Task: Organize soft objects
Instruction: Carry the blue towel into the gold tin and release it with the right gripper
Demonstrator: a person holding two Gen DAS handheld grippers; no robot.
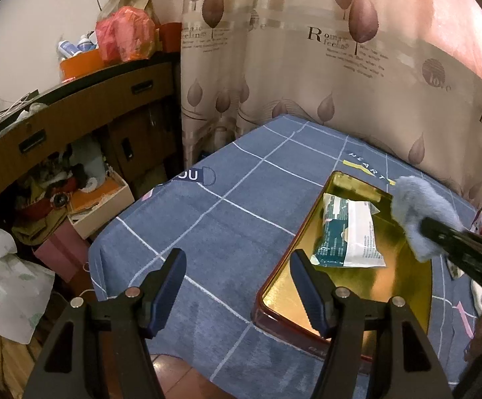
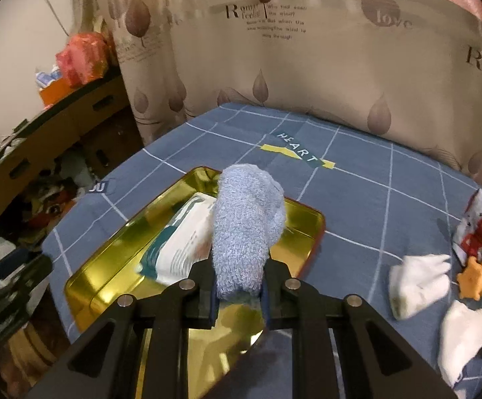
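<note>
My right gripper (image 2: 239, 294) is clamped on a blue fuzzy sock (image 2: 245, 229), pinched at its lower end so the rest sticks forward and up along the fingers. Sock hangs in the air over the gold tray (image 2: 84, 279), not touching it as far as I can tell. Tray sits on the blue checked tablecloth (image 2: 374, 179). Inside the tray lies a white and teal wipes pack (image 2: 181, 242), flat, toward the far half.

Key relation: tray floor is right below and slightly ahead of the sock. Sock's long axis runs away from me, pointing across the tray toward its far rim. Looks like a lower and release is next. Free gold floor is on the near side of the pack, so I'd judge the drop goes there or partly over the pack.

My left gripper (image 1: 237, 287) has jaws apart, holding nothing, hovering at the tray's near left corner. Right hand is clearly the one nearer the job.

Left view shows the sock (image 1: 420, 212) from the side, above the tray's right part (image 1: 407, 279) and clear of the pack (image 1: 347, 232); right view can't show that height gap. Right view alone shows what's waiting: two white socks (image 2: 420, 282) and an orange plush toy (image 2: 477, 276) to the right on the cloth, well apart from the tray, beside a red and white packet (image 2: 477, 229)
</note>
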